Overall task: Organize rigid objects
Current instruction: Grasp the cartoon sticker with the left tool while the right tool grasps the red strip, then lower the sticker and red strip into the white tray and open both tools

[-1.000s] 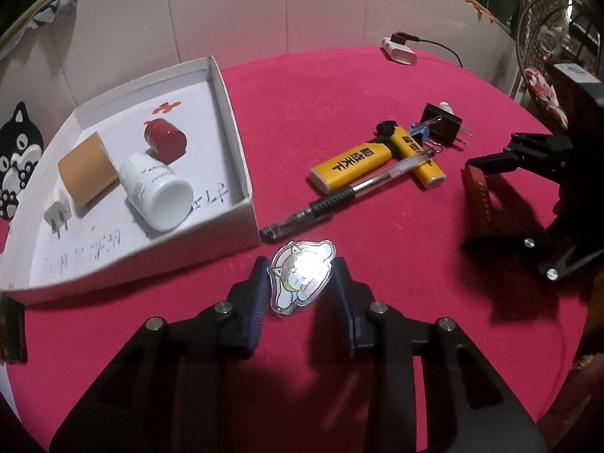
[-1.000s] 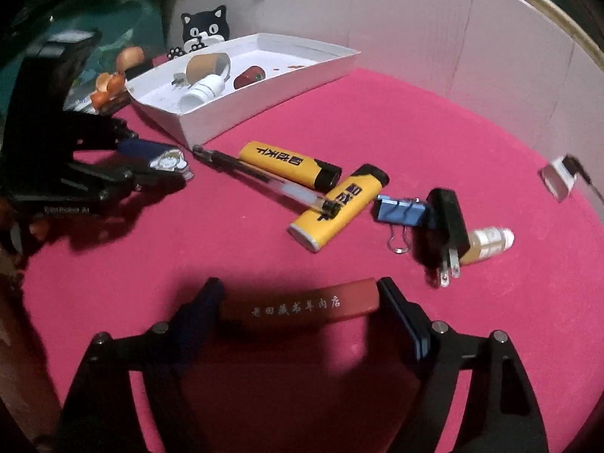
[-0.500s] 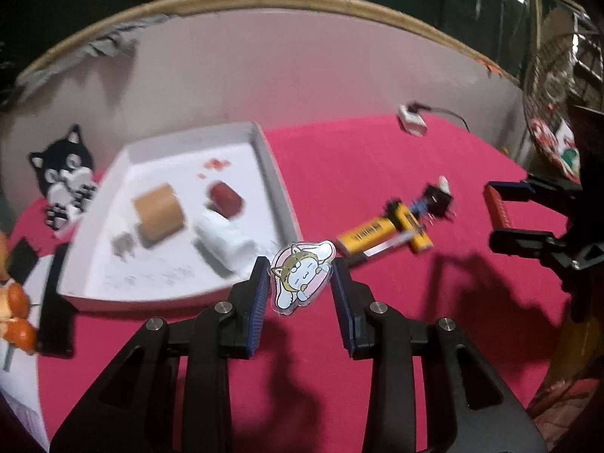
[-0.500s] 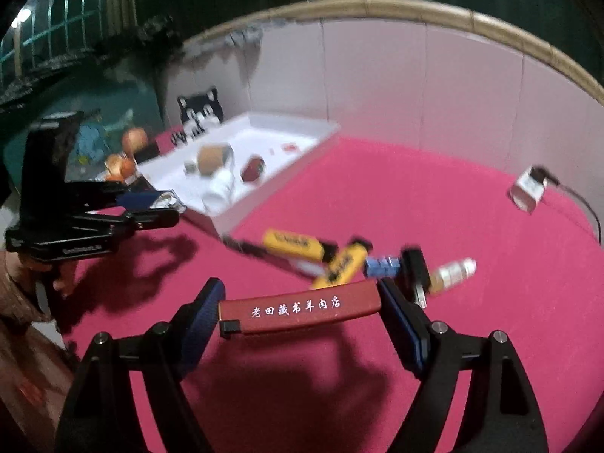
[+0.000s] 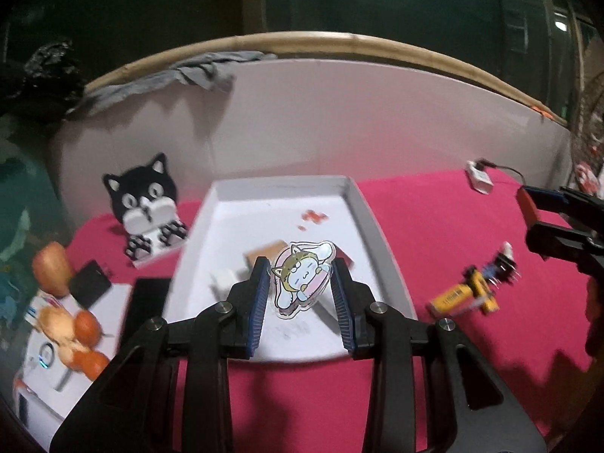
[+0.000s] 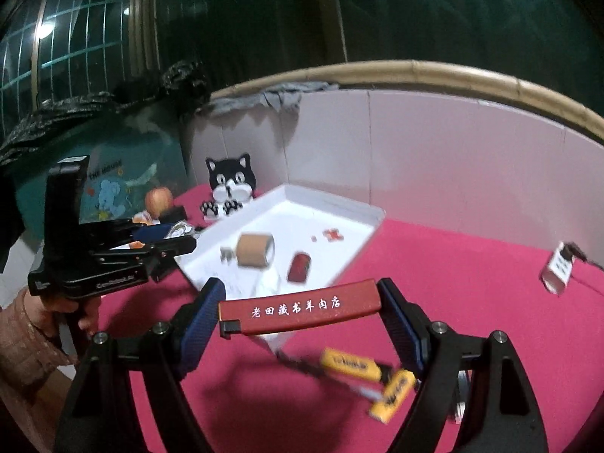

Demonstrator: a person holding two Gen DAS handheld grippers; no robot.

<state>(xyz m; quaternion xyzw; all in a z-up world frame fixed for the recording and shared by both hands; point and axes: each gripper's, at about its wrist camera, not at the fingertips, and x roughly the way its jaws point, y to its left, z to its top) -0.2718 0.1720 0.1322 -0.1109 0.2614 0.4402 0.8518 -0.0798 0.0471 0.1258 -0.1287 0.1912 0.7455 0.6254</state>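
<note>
My left gripper (image 5: 301,283) is shut on a cartoon cat charm (image 5: 302,277) and holds it in the air over the near part of the white tray (image 5: 362,204). My right gripper (image 6: 300,307) is shut on a red lighter (image 6: 302,307) with white characters, held lengthwise above the red table, near the tray's corner (image 6: 373,213). In the tray lie a tan tape roll (image 6: 255,251), a dark red cap (image 6: 299,267) and a small white plug (image 6: 226,253). The left gripper also shows in the right wrist view (image 6: 181,234).
Two yellow lighters (image 6: 349,364) and a pen (image 6: 302,366) lie on the red cloth below the right gripper. A black cat figure (image 5: 145,207) stands left of the tray. A white charger (image 6: 558,268) sits far right. A pale wall rings the table's back.
Both grippers rose from the table with their objects and moved toward the tray. The left one now holds the charm over the tray; the right one has lifted the lighter off the cloth.
</note>
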